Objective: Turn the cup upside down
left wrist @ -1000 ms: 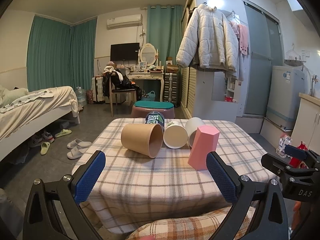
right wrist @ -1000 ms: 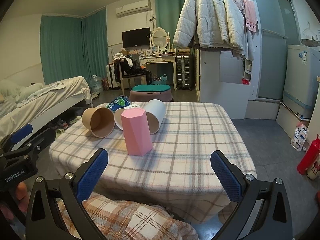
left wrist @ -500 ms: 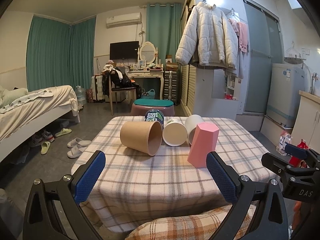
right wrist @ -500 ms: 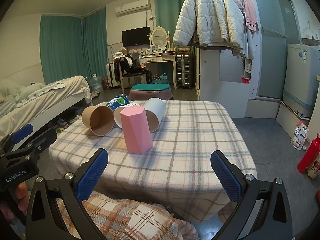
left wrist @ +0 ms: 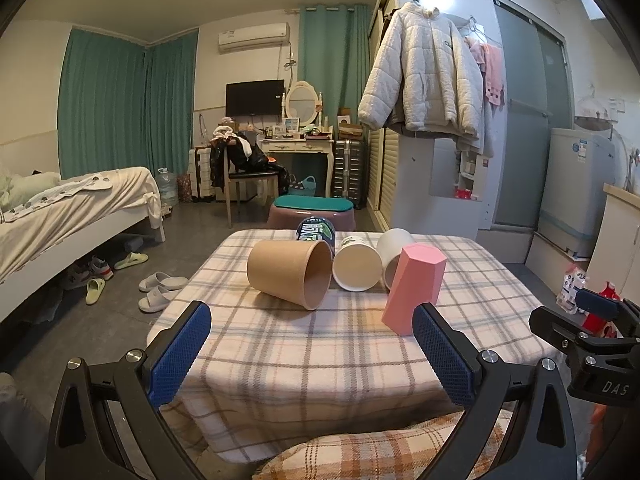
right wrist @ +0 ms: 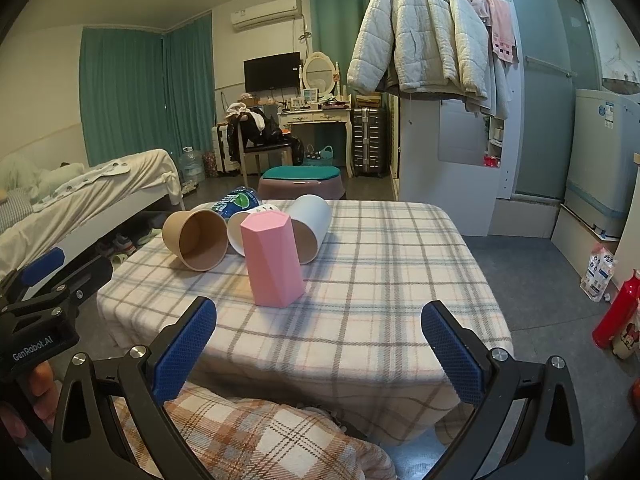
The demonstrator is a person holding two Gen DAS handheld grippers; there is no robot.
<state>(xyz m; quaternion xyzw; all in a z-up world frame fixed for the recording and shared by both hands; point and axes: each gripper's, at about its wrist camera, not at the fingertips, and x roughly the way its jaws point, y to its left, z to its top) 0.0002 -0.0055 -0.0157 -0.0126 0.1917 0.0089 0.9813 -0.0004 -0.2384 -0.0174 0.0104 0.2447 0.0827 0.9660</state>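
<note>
The left gripper (left wrist: pixel 311 343) and right gripper (right wrist: pixel 319 338) are held level, jaws spread wide and empty, short of the checked tablecloth (left wrist: pixel 320 344). A faceted pink cup (right wrist: pixel 272 258) is seen upright; a brown paper cup (left wrist: pixel 291 272) is laid sideways.

Left tongs (left wrist: pixel 312 344), right tongs (right wrist: pixel 319 336) — black frames, blue textured pads (left wrist: pixel 180 354), silver screws — "GenRobot.AI", "DAS" markings.
</note>
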